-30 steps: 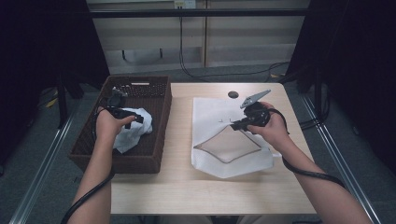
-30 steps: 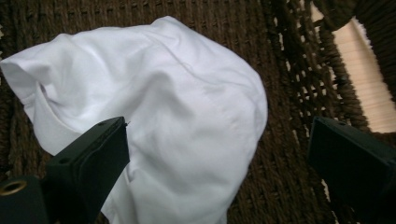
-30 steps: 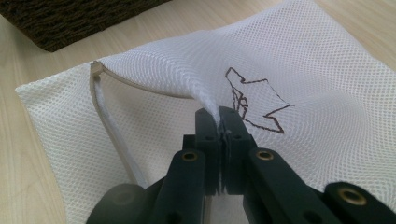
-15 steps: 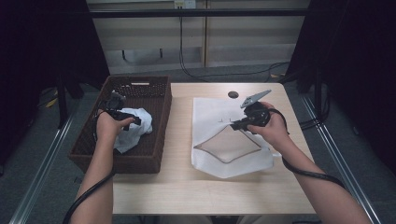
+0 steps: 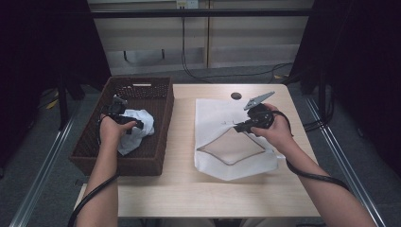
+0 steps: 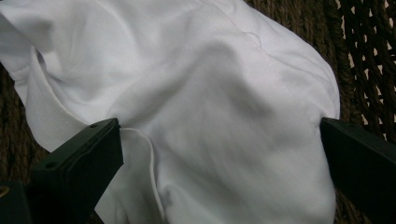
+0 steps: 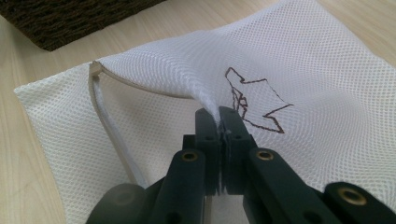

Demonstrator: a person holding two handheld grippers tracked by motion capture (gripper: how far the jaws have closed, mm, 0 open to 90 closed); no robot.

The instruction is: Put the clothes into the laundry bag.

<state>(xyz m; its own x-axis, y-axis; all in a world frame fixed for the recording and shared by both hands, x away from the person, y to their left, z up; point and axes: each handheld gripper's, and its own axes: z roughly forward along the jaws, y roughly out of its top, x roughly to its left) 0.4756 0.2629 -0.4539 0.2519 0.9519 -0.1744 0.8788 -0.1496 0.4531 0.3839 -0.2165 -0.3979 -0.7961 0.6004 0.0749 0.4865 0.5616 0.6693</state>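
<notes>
Everything here I place against the wicker basket (image 5: 90, 146). The white cloth (image 5: 137, 128) lies crumpled inside it, toward the wall that faces the table's bare wood, and my left gripper (image 5: 124, 118) hangs right over that bundle with its jaws spread wide; in the left gripper view one jaw sits at the folded hem and the other at the far edge of the cloth (image 6: 210, 116), so the bulge lies between them and straight ahead, not yet pinched. Outside the basket, across a strip of bare table (image 5: 184, 142), lies the mesh laundry bag (image 5: 213, 113), flat except where my right gripper (image 5: 235, 126) is clamped on the upper layer of its mouth and lifts it, so the opening (image 5: 231, 147) gapes toward my side of the table. In the right gripper view the mesh (image 7: 299, 65) rises into a ridge pinched between the closed jaws. What matters, I judge, is that the cloth sits on the basket's bag-side half, so my left hand, already above it, is far the nearer to grip it and carry it sideways over that wall to the held-open mouth.
</notes>
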